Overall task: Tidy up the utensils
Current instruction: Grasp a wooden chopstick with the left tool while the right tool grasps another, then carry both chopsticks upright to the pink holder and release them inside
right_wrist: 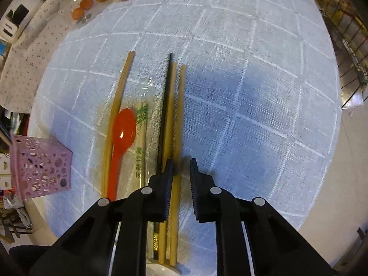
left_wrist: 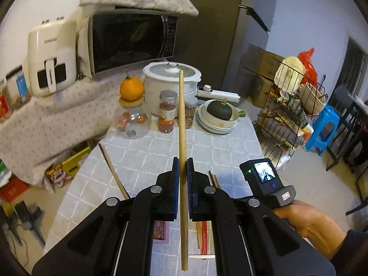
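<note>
loose chopsticks 4 | wrapped pair 1 | red spoon 1 | pink holder 1

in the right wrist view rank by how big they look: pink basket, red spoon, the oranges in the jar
1. Pink basket, though it sits nearer the camera, so true size is unsure.
2. Red spoon, longer but slimmer.
3. Oranges, smallest, and farthest away.

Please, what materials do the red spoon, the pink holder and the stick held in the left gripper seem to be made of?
Red spoon: probably plastic, glossy, with a bright highlight in its bowl.
Pink holder: probably moulded plastic, matte, its walls pierced with round holes.
Chopstick in the left gripper: looks like wood or bamboo, pale tan and dull, unpainted.
</note>
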Available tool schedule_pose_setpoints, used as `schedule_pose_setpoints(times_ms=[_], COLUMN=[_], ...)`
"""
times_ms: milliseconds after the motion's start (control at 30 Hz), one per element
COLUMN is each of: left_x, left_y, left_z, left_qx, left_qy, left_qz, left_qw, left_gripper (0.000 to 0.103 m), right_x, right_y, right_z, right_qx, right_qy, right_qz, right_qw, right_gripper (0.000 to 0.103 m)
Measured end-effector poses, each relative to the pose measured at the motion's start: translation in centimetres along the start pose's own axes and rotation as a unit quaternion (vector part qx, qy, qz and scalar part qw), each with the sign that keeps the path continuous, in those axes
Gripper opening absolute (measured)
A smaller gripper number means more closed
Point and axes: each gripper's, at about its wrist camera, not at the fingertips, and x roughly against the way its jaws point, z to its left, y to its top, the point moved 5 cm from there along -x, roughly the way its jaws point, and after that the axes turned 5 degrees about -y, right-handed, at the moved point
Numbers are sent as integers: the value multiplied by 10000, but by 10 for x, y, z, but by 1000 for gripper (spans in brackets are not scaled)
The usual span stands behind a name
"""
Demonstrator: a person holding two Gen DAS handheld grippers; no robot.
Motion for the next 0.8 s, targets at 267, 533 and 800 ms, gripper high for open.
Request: schedule_pose_setpoints(times_ms=[267,533,800], left_x=[16,19,7], left_y=[4,3,1], left_z=[8,18,34], left_qx=[23,39,154], left_qy=[-77,-85,134], left_qz=[-208,-383,-639], left_qw=[9998,9992,9978], left_gripper=[5,5,5], right_x=[21,107,179], right_y=[10,21,21], right_z=[8,21,82], right_qx=[84,293,532], right_qy=[-134,54,967], right_qz=[-350,-1696,-2981], right_qw=[9993,9851,9481], right_gripper=[7,7,7])
